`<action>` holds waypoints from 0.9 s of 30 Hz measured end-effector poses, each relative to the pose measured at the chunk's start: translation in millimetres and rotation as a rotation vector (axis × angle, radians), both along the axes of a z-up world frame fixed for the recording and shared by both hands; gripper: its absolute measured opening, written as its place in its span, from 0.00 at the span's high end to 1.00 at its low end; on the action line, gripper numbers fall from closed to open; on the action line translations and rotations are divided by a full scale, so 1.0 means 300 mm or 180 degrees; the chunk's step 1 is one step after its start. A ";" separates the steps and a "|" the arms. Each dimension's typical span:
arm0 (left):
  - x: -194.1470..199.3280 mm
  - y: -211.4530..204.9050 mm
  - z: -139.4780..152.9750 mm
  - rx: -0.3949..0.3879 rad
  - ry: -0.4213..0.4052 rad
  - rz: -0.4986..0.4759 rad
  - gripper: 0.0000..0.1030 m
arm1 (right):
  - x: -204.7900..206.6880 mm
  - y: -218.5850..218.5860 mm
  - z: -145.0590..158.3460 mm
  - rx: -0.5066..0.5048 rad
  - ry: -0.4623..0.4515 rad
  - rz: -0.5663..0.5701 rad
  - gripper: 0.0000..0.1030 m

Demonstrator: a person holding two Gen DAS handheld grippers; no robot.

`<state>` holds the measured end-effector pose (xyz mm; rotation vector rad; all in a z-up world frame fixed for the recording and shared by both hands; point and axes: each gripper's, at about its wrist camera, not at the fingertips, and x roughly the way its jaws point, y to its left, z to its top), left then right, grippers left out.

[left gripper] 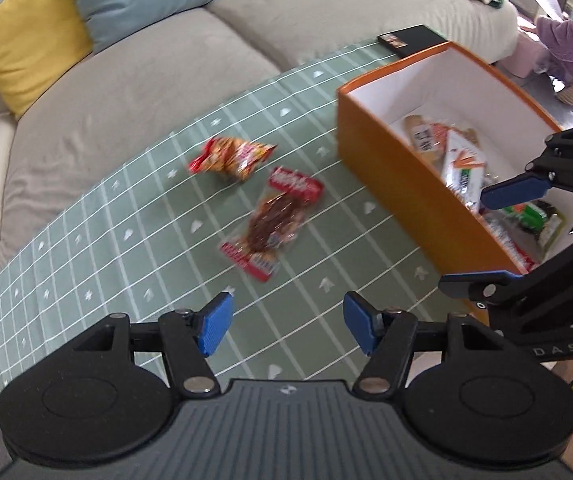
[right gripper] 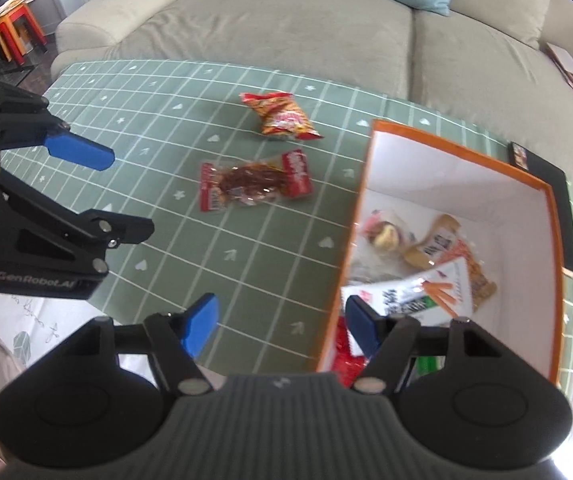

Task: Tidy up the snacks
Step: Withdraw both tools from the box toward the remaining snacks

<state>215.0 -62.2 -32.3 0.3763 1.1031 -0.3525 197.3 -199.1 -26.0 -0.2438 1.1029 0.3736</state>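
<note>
Left wrist view shows 2 snack packets on the counter [left gripper: 86, 248] beside the orange box [left gripper: 386, 176]: a clear jerky-like pack [left gripper: 272, 222] and a crinkled red-yellow bag [left gripper: 232, 158]. Both the left gripper [left gripper: 286, 324] and right gripper [right gripper: 282, 326] have jaws wide apart, holding nothing. Slippery film could squirt out of a shallow pinch, or the right gripper could knock the box wall.

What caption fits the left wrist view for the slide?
Open left gripper faces two snack packets on green grid tablecloth, beside the part-filled orange cardboard box.
</note>
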 end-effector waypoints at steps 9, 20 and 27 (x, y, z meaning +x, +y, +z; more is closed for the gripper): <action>0.036 0.173 -0.121 -0.0130 0.0105 0.0202 0.28 | 0.036 0.183 -0.113 -0.0172 0.0054 0.0342 0.43; 0.178 0.208 -0.219 -0.0319 0.0056 0.0016 0.28 | 0.243 0.198 -0.217 -0.0191 0.0253 0.0227 0.51; 0.385 0.222 -0.205 -0.0956 0.0059 0.0447 0.26 | 0.427 0.193 -0.211 -0.0260 0.0118 0.0216 0.53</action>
